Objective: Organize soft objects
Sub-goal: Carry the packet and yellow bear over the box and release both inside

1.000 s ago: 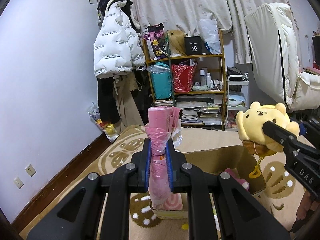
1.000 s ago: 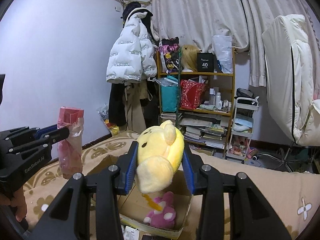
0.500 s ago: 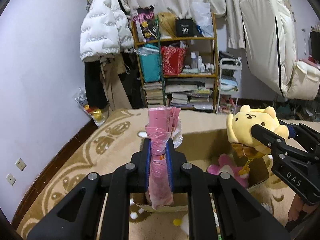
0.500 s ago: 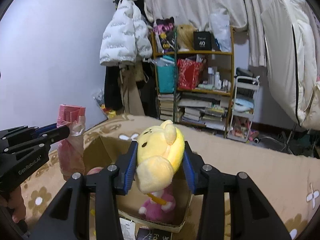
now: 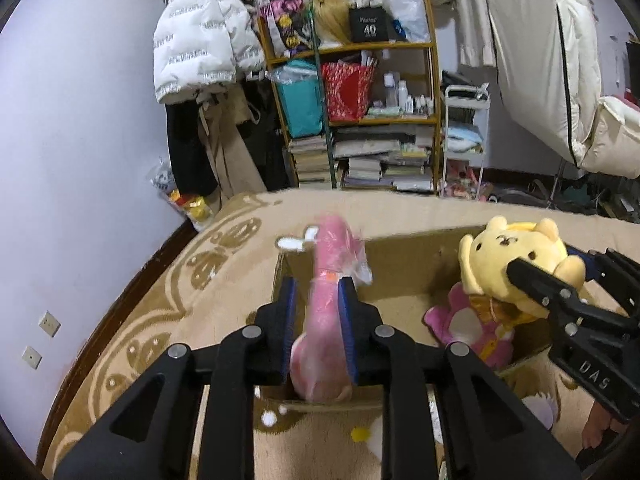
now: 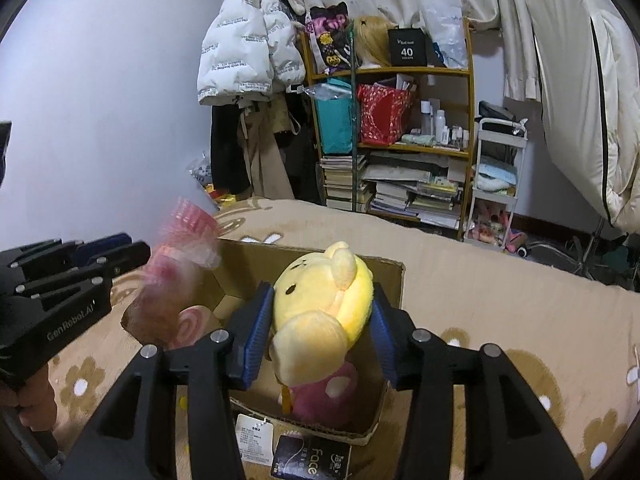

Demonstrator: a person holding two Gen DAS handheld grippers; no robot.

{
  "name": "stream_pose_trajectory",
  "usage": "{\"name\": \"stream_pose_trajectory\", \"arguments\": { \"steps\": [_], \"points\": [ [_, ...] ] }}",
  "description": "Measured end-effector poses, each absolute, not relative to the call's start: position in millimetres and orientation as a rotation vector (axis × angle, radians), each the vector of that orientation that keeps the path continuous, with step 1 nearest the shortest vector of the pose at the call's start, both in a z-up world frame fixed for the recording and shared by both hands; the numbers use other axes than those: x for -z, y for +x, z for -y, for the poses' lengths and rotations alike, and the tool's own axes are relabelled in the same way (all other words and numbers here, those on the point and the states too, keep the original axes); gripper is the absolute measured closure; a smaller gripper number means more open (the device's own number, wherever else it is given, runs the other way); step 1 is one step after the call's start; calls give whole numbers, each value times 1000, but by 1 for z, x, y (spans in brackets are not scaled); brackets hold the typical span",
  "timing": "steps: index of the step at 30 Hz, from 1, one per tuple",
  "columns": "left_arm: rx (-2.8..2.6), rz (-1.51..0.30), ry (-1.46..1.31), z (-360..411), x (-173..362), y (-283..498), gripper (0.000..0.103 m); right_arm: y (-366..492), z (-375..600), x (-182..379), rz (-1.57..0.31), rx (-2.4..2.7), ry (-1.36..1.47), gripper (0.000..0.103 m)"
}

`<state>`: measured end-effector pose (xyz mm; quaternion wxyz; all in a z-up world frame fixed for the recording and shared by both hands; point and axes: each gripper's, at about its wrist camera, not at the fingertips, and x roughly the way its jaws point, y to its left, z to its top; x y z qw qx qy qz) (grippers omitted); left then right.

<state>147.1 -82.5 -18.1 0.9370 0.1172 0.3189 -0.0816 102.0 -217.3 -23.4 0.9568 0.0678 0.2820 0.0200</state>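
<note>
My left gripper (image 5: 317, 320) has its jaws apart; a pink plastic-wrapped soft toy (image 5: 328, 304) sits loosely between them, blurred, over the left end of an open cardboard box (image 5: 400, 256). My right gripper (image 6: 316, 332) has wide jaws beside a yellow bear plush (image 6: 324, 312) that hangs over the box (image 6: 384, 280). A pink flower plush (image 5: 468, 328) lies inside the box, under the bear (image 5: 516, 256). The pink wrapped toy also shows in the right wrist view (image 6: 176, 280), with the left gripper (image 6: 132, 254) beside it.
The box stands on a beige patterned carpet (image 5: 168, 300). A wooden shelf (image 5: 360, 92) full of books and bags stands against the far wall, with a white jacket (image 5: 200, 36) hanging left of it. A tag and a dark packet (image 6: 312, 460) lie by the box's near edge.
Both grippers came down and forward over the box. The left jaws widened and the pink wrapped toy is slipping down, blurred. The right jaws also widened around the yellow bear.
</note>
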Motion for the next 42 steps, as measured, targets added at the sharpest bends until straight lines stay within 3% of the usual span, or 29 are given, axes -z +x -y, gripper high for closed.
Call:
{"name": "stream_pose_trajectory", "arguments": {
  "steps": [4, 7, 9, 12, 15, 18, 21, 25, 29, 42],
  "points": [
    [155, -679, 237, 79, 23, 148, 80, 102, 221, 26, -586, -55, 160, 52],
    [140, -685, 247, 78, 23, 149, 71, 100, 222, 26, -586, -64, 164, 51],
    [128, -693, 252, 76, 25, 147, 57, 99, 222, 26, -578, -73, 175, 50],
    [120, -703, 247, 72, 26, 142, 51, 96, 224, 24, -570, -70, 182, 40],
    [115, -712, 251, 69, 25, 136, 44, 89, 227, 22, -570, -63, 198, 38],
    [108, -713, 244, 65, 22, 129, 34, 82, 229, 19, -572, -49, 219, 21],
    [102, -709, 238, 61, 17, 121, 28, 75, 231, 14, -574, -39, 234, 18],
    [97, -701, 235, 57, 12, 109, 20, 63, 234, 8, -572, -26, 249, 3],
    [90, -692, 241, 53, 5, 96, 9, 51, 233, 3, -576, -20, 253, 0],
    [98, -733, 239, 46, 2, 59, 6, 19, 226, 0, -624, 0, 278, 0]
  ]
}}
